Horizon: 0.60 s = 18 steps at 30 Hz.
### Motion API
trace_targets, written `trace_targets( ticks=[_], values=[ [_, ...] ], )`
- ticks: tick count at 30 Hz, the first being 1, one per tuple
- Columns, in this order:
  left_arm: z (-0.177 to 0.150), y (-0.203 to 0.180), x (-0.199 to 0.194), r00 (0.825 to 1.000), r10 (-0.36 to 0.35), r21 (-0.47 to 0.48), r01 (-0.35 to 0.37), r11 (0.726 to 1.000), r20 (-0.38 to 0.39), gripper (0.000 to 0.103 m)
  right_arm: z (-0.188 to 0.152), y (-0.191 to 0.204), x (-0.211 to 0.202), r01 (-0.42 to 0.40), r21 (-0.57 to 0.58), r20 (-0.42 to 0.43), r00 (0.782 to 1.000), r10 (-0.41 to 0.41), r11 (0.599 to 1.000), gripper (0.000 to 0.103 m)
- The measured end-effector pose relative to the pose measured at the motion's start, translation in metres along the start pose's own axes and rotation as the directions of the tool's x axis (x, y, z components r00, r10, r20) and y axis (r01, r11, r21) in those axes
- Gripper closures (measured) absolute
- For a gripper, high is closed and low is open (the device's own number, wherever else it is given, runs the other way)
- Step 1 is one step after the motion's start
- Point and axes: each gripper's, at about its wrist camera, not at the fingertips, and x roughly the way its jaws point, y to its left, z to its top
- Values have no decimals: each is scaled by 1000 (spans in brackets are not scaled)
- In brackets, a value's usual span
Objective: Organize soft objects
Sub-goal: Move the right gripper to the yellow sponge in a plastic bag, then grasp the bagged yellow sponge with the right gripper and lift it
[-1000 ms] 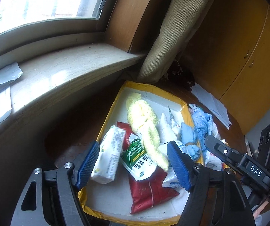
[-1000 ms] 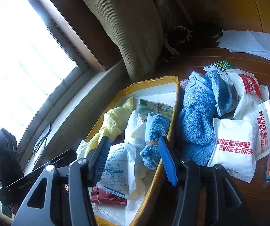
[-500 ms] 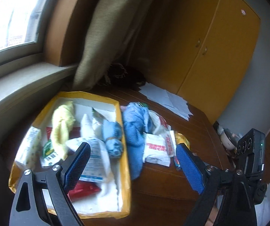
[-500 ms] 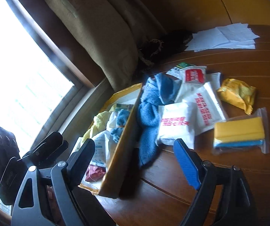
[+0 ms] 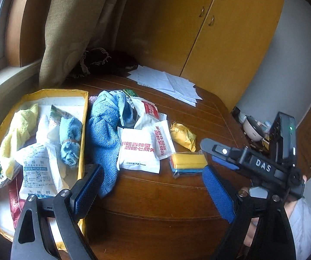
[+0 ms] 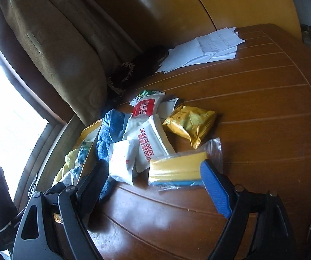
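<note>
A yellow box (image 5: pixel 83 130) on the left of the wooden table (image 5: pixel 155 205) holds a yellow cloth (image 5: pixel 18 127), a rolled blue cloth (image 5: pixel 69 140) and several packets. Beside it lie a blue towel (image 5: pixel 103 130), white packets with red print (image 5: pixel 138 151), a yellow snack bag (image 5: pixel 182 135) and a bagged yellow-and-blue sponge (image 5: pixel 188 162). My left gripper (image 5: pixel 153 195) is open and empty above the table's near side. My right gripper (image 6: pixel 155 186) is open, its jaws either side of the sponge (image 6: pixel 177 169) and a white packet (image 6: pixel 122 162).
Loose paper sheets (image 5: pixel 166 82) lie at the table's far side. A curtain (image 5: pixel 68 32) hangs behind the box beside a window sill (image 5: pixel 3 82). Yellow cupboard doors (image 5: pixel 220 32) stand behind the table. Small clutter (image 5: pixel 253 127) sits beyond the table's right edge.
Both grippers swung right, away from the box toward the loose items on the table, and both opened wider. The right gripper has come close to the bagged sponge.
</note>
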Motion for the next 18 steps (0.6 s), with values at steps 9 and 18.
trace_targets(
  ticks=[9, 18],
  values=[
    [1, 9, 3, 1000, 8, -22, -8, 1000, -14, 9, 27, -7, 48, 83, 10, -74, 994, -82, 997, 17],
    [1, 14, 4, 1000, -5, -42, 4, 999, -14, 9, -12, 3, 38, 95, -106, -135, 985, -109, 990, 17]
  ],
)
